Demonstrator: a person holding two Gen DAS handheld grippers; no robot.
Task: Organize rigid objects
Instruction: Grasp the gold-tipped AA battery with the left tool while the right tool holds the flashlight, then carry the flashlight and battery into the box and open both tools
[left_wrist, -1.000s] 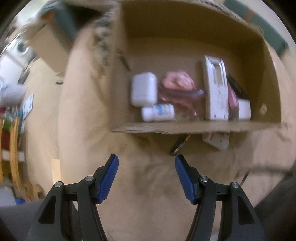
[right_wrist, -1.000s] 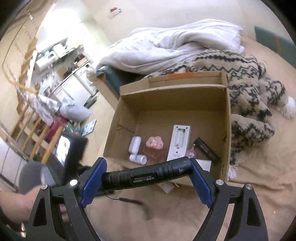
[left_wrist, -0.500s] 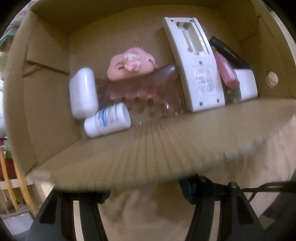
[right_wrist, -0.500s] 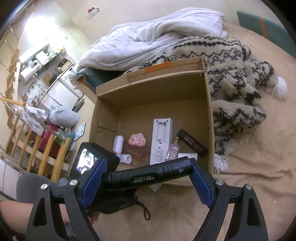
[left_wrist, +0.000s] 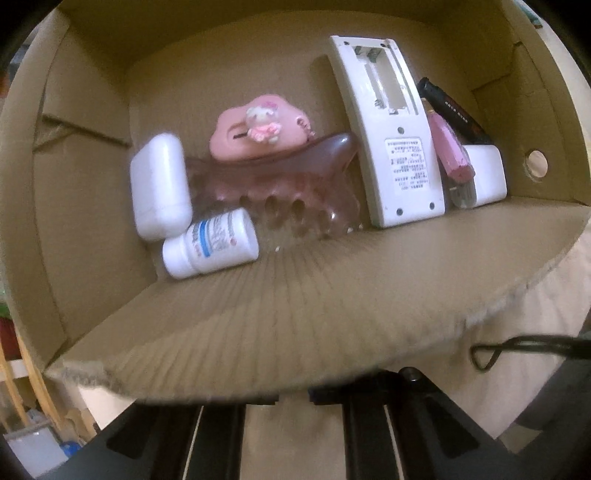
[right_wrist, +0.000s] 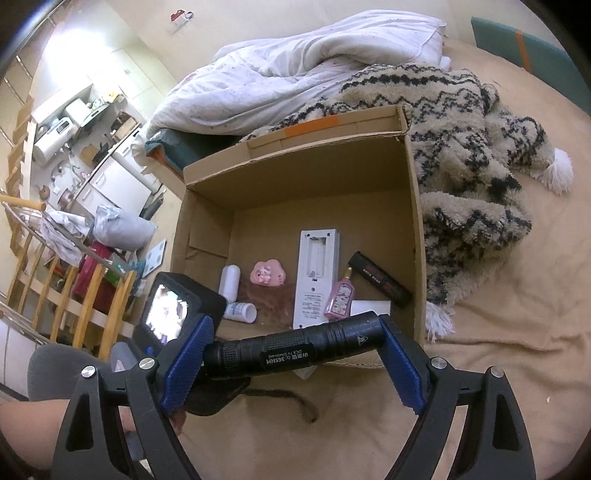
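Observation:
An open cardboard box (right_wrist: 413, 229) stands on the bed. In it lie a white remote (left_wrist: 391, 136), a pink toy case (left_wrist: 258, 133), a white pill bottle (left_wrist: 210, 243), a white case (left_wrist: 159, 184), a pink perfume bottle (left_wrist: 452, 155) and a black tube (left_wrist: 454, 110). My right gripper (right_wrist: 291, 358) is shut on a black flashlight (right_wrist: 295, 354), held crosswise just before the box's near wall. My left gripper sits at the box's near flap (left_wrist: 295, 314), which hides its fingertips; its arms stand close together around the flap's edge.
A patterned fleece blanket (right_wrist: 469, 147) and a white duvet (right_wrist: 295, 74) lie behind and right of the box. The tan bedsheet (right_wrist: 517, 332) spreads to the right. A wooden rail (right_wrist: 55, 295) and room clutter are at the left. A black cord loop (left_wrist: 484, 354) lies by the flap.
My left gripper moved up to the box's near flap and its arms closed in there. My right gripper carried the flashlight closer to the box.

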